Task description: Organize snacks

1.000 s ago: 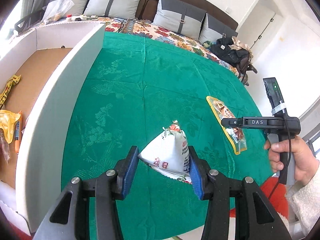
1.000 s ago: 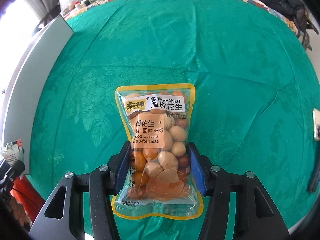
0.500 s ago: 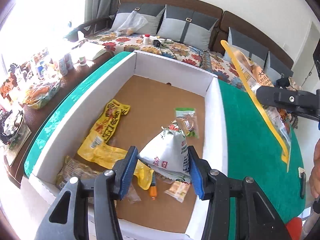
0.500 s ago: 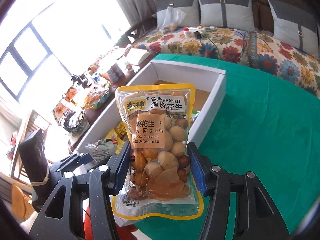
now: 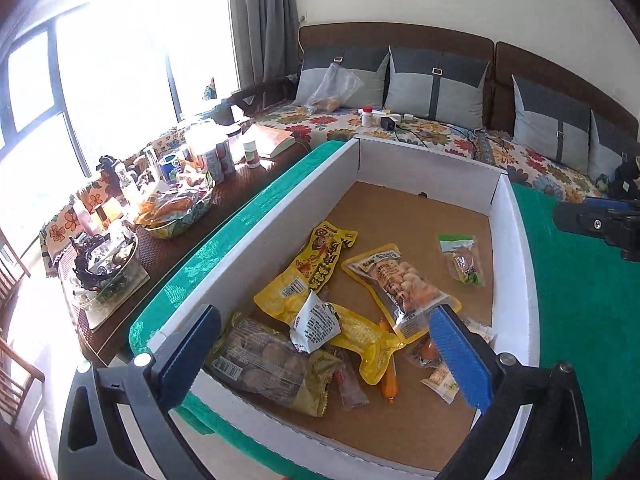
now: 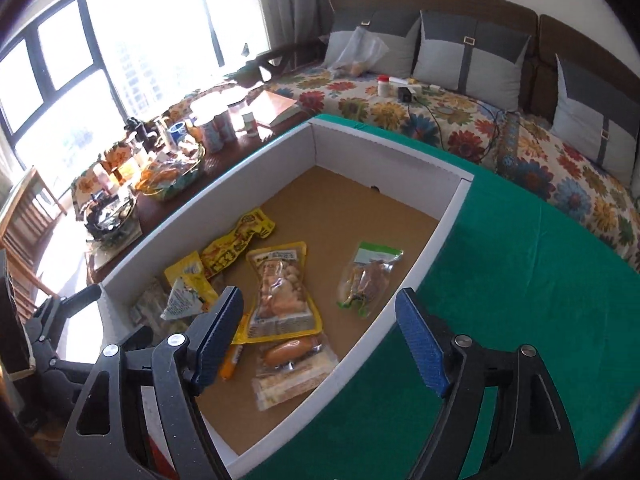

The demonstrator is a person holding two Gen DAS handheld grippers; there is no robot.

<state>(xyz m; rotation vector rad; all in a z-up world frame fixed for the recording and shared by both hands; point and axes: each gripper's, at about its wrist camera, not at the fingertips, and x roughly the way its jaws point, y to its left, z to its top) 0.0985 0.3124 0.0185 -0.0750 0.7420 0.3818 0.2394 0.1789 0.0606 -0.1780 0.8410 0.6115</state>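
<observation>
**Both grippers over the box, nothing held**

Left wrist view: The left gripper [image 5: 324,344] hangs above the white cardboard box [image 5: 512,264], its jaws opening wide with nothing pressed between the blue pads; the packets seen between them lie below, on the box floor. A white triangular packet [image 5: 314,326] rests tilted on a yellow pouch [image 5: 352,340], beside a dark biscuit pack [image 5: 264,360]. The peanut bag [image 5: 400,284] lies flat mid-floor, apart from a small green-topped packet [image 5: 462,260] and an orange sausage stick [image 5: 390,380]. Print on every packet is too small to read; a barcode shows on the yellow pouch.

Right wrist view: The right gripper [image 6: 320,344] is likewise opening and bears nothing. Below it lie the peanut bag [image 6: 280,292], a clear wrapped bun [image 6: 292,354] and the green-topped packet [image 6: 370,276]. The green tablecloth [image 6: 520,280] shows no snack in this view. Labels are illegible here too.

Handling, as judged: these are light, soft film pouches, slippery and easily crushed. The flat sealed edge or a pinched corner looks the safest hold; squeezing the middle of the peanut bag or bun risks breaking the contents.
</observation>
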